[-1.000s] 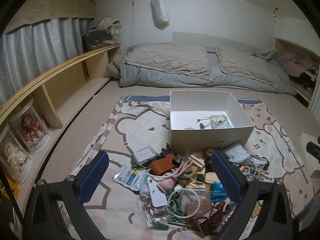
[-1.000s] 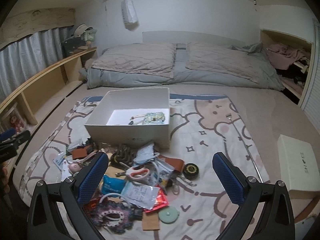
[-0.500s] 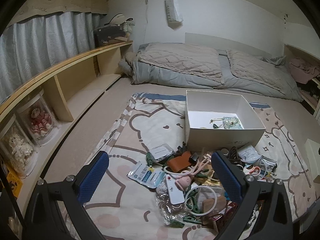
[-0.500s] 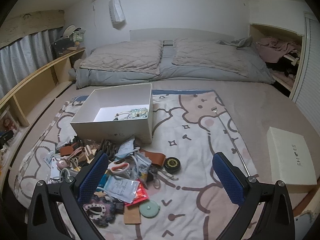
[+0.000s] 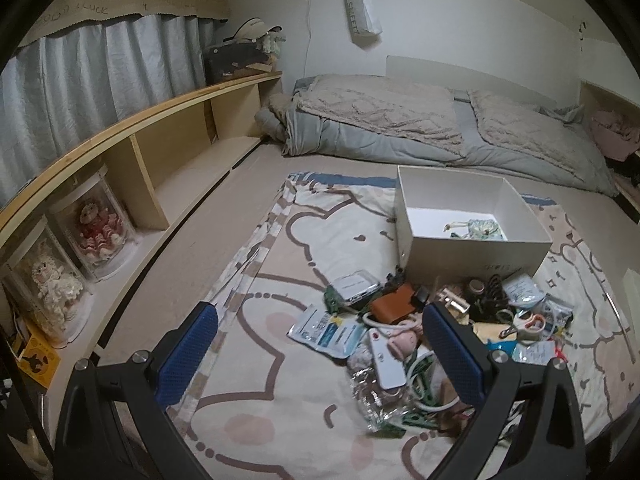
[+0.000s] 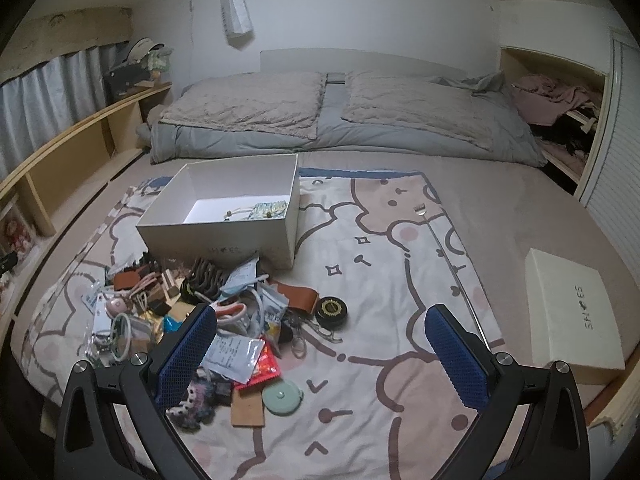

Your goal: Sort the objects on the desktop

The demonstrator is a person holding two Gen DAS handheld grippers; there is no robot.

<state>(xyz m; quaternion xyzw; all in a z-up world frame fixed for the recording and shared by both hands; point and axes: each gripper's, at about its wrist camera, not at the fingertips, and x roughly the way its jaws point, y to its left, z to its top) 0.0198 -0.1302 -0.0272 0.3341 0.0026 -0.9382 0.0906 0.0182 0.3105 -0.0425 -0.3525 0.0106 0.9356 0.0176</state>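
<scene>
A pile of small objects (image 5: 436,328) lies on a cartoon-print blanket in front of an open white box (image 5: 476,256). The box holds a small patterned pouch (image 5: 482,227). In the right wrist view the pile (image 6: 208,308) is left of centre, with scissors (image 6: 232,309), a black round tin (image 6: 330,307) and a mint round case (image 6: 282,397); the box (image 6: 224,236) stands behind. My left gripper (image 5: 320,356) is open and empty, above the blanket left of the pile. My right gripper (image 6: 320,356) is open and empty, above the blanket right of the pile.
A white box lid (image 6: 572,308) lies at the right edge of the blanket. A long metal back scratcher (image 6: 448,264) lies on the blanket. A wooden shelf (image 5: 132,148) with doll jars (image 5: 96,224) runs along the left. Folded bedding (image 6: 340,120) lies behind the box.
Both views have swung: the left gripper has moved left, so the pile now sits to its right. The right gripper has moved right, so the pile now sits to its left. Both stay open.
</scene>
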